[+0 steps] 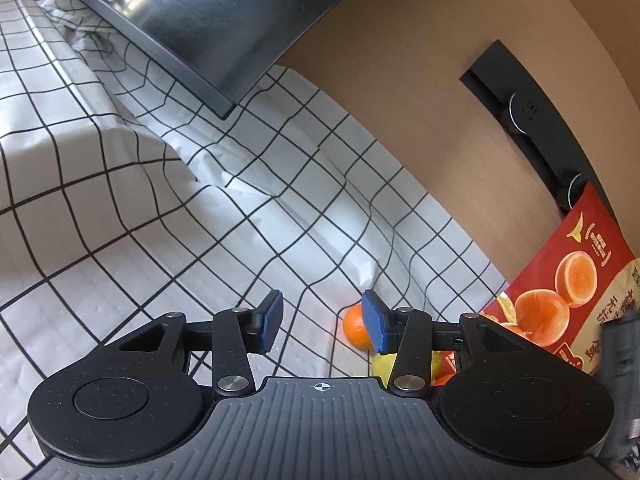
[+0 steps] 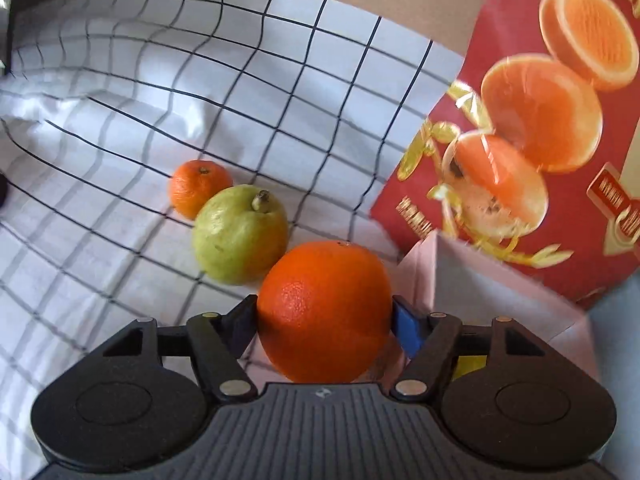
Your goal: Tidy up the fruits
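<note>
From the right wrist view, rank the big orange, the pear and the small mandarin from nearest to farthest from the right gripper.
1. Big orange: between the right gripper's pads.
2. Pear: just beyond, up-left.
3. Small mandarin: behind the pear, farthest left.

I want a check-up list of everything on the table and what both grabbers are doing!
Surface: white checked tablecloth, wrinkled, covering the table.
Job's things: big orange between the right gripper's pads; green pear lying on the cloth just behind it; small mandarin behind the pear, touching or nearly so.
Clutter: red box with orange pictures standing at the right; a pale box in front of it.
Grippers: right gripper has both pads against the big orange; left gripper is open and holds nothing.
Cables: nothing seen.
Surroundings: tan wall; dark monitor over the cloth; black panel with round knobs on the wall.
</note>
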`<state>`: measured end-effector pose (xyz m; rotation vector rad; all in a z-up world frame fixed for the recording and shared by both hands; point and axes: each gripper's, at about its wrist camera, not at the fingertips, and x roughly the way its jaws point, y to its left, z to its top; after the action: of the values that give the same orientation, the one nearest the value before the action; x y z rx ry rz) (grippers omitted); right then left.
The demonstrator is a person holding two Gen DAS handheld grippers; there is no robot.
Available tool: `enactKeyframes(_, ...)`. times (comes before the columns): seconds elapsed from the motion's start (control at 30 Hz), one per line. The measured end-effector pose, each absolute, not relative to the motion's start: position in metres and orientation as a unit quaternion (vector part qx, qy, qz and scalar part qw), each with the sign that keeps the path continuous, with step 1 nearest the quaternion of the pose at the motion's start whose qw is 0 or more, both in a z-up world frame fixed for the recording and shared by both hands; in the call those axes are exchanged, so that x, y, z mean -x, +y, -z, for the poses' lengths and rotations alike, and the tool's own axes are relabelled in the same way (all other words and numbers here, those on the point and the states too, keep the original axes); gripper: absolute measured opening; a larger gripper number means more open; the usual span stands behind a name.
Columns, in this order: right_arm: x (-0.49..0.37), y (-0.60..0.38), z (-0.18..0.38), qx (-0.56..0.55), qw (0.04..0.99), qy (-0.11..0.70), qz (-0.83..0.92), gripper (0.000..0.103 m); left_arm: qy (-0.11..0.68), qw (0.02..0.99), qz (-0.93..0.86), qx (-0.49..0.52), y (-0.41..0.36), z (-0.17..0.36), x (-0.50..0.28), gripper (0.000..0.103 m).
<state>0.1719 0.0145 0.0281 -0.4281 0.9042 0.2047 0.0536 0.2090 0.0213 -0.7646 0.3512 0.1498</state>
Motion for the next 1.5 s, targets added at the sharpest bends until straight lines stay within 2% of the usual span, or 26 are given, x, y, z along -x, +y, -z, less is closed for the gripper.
enactKeyframes(0.17, -0.15, -0.002, -0.062, 0.113, 0.867, 0.451, -0.181, 0.069, 0.169, 0.911, -0.071, 0.368, 0.208, -0.023, -0.052, 0.048)
enactKeyframes(0.43, -0.048, -0.033, -0.095, 0.104, 0.832, 0.448, -0.311, 0.069, 0.172, 0.903, -0.062, 0.389, 0.212, -0.021, -0.05, 0.048)
enactKeyframes(0.7, -0.009, -0.125, -0.062, 0.078, 0.829, 0.477, -0.282, 0.07, 0.193, 0.925, -0.026, 0.327, 0.187, -0.026, -0.058, 0.048)
enactKeyframes(0.77, -0.008, -0.14, -0.06, 0.057, 0.84, 0.455, -0.29, 0.071, 0.201, 0.926, -0.009, 0.318, 0.181, -0.025, -0.061, 0.048)
enactKeyframes(0.83, -0.004, -0.146, -0.066, 0.061, 0.857, 0.428, -0.281, 0.075, 0.209, 0.928, 0.003, 0.309, 0.176, -0.025, -0.063, 0.048)
enactKeyframes(0.93, 0.007, -0.144, -0.069, 0.112, 0.886, 0.372, -0.255, 0.084, 0.219, 0.929, 0.021, 0.296, 0.169, -0.024, -0.066, 0.048)
enactKeyframes(1.03, 0.012, -0.147, -0.055, 0.147, 0.891, 0.359, -0.234, 0.084, 0.231, 0.931, 0.045, 0.278, 0.158, -0.025, -0.067, 0.048)
enactKeyframes(1.23, 0.004, -0.165, -0.032, 0.057, 0.891, 0.378, -0.245, 0.084, 0.253, 0.938, 0.088, 0.219, 0.131, -0.025, -0.071, 0.048)
enactKeyframes(1.5, 0.007, -0.179, -0.035, 0.007, 0.899, 0.355, -0.256, 0.084, 0.275, 0.934, 0.155, 0.169, 0.096, -0.029, -0.06, 0.048)
